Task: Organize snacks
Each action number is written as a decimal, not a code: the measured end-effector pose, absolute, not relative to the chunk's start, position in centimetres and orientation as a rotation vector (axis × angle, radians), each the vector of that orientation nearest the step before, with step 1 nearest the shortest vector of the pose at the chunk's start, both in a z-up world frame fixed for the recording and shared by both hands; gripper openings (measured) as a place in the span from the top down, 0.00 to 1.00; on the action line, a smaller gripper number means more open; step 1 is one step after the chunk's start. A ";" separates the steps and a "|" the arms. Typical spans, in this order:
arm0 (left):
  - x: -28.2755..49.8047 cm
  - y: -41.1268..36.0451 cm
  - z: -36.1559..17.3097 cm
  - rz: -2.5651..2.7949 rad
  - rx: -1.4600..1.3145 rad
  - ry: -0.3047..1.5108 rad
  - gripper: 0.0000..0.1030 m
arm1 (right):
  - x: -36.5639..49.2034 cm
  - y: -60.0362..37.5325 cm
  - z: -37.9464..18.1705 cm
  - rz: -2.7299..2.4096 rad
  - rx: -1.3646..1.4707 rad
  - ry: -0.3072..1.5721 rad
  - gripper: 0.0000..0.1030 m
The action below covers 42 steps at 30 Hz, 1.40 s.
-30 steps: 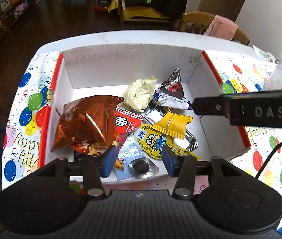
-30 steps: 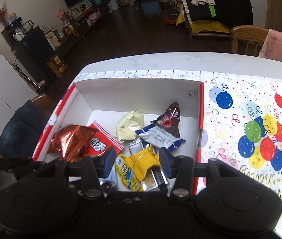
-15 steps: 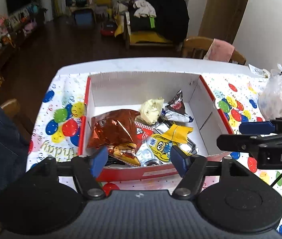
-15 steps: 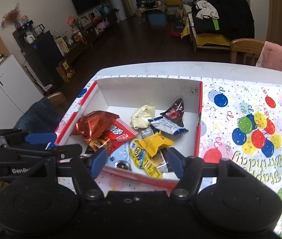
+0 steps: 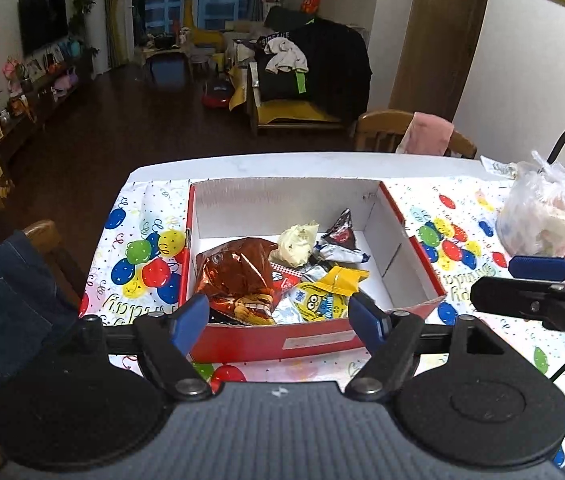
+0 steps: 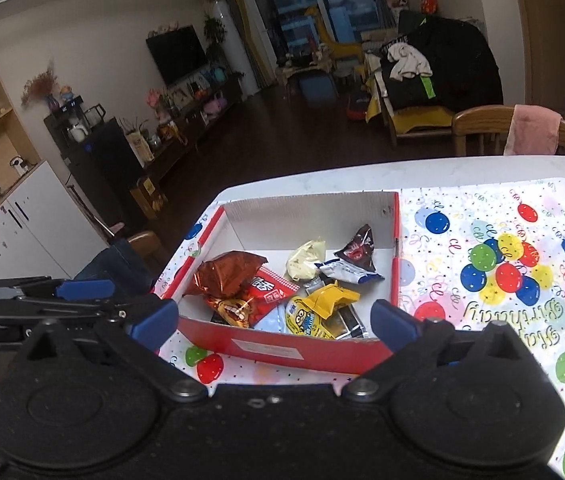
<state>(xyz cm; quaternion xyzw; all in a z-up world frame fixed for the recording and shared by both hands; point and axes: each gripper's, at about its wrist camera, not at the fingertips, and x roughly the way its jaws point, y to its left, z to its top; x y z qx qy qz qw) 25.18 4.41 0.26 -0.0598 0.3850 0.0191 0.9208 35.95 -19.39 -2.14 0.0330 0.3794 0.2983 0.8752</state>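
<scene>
A red box (image 5: 314, 338) (image 6: 266, 350) with white inner walls sits on the balloon tablecloth. It holds several snacks: a copper foil bag (image 5: 238, 272) (image 6: 226, 272), a yellow minion packet (image 5: 322, 298) (image 6: 310, 316), a cream packet (image 5: 296, 242) (image 6: 304, 262) and a dark triangular packet (image 5: 342, 232) (image 6: 360, 248). My left gripper (image 5: 278, 320) is open and empty, held back in front of the box's near wall. My right gripper (image 6: 274, 324) is open and empty too, also before the near wall. Each gripper shows side-on in the other's view.
A clear plastic bag (image 5: 542, 216) lies on the cloth at the right. Wooden chairs stand at the far side (image 5: 394, 130) and at the left (image 5: 42, 236), the left one draped with jeans. The tablecloth (image 6: 502, 280) spreads to the right of the box.
Both grippers have pulled back and up from over the box's inside to in front of its near wall, and their jaws have opened wider. The snacks have not moved.
</scene>
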 end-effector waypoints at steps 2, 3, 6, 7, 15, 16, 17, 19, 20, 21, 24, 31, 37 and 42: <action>24.6 4.3 0.6 0.039 -0.118 0.772 0.20 | 35.3 -19.6 -2.1 0.625 0.059 0.777 0.00; 24.3 4.3 0.7 0.038 -0.116 0.762 0.18 | 35.0 -19.6 -2.1 0.628 0.051 0.772 0.00; 23.7 4.1 1.1 0.033 -0.118 0.743 0.17 | 34.1 -19.6 -2.0 0.625 0.029 0.749 0.00; 23.6 4.1 1.1 0.032 -0.122 0.740 0.14 | 33.8 -19.6 -2.0 0.621 0.022 0.738 0.00; 22.5 4.1 1.6 0.031 -0.162 0.716 0.02 | 32.8 -19.9 -1.5 0.596 0.010 0.694 0.00; 22.4 4.0 1.6 0.033 -0.164 0.715 0.02 | 32.8 -20.0 -1.6 0.592 0.010 0.692 0.00; 22.3 4.0 1.6 0.039 -0.164 0.714 0.02 | 32.7 -20.1 -1.6 0.588 0.012 0.693 0.00; 22.1 3.9 1.6 0.046 -0.168 0.714 0.02 | 32.7 -20.2 -1.6 0.580 0.016 0.698 0.00; 22.1 3.9 1.6 0.048 -0.172 0.719 0.02 | 32.8 -20.2 -1.6 0.578 0.019 0.699 0.00; 22.1 3.9 1.6 0.051 -0.177 0.727 0.02 | 32.8 -20.3 -1.6 0.576 0.022 0.700 0.00; 22.2 4.1 1.4 0.060 -0.188 0.737 0.02 | 32.9 -20.4 -1.5 0.569 0.025 0.703 0.00; 22.4 4.6 1.4 0.071 -0.199 0.740 0.02 | 32.8 -20.4 -1.5 0.566 0.035 0.708 0.00; 22.6 4.9 1.4 0.080 -0.208 0.736 0.02 | 32.8 -20.2 -1.5 0.560 0.029 0.706 0.00; 22.7 4.9 1.4 0.080 -0.205 0.737 0.02 | 33.1 -20.2 -1.7 0.554 0.038 0.716 0.00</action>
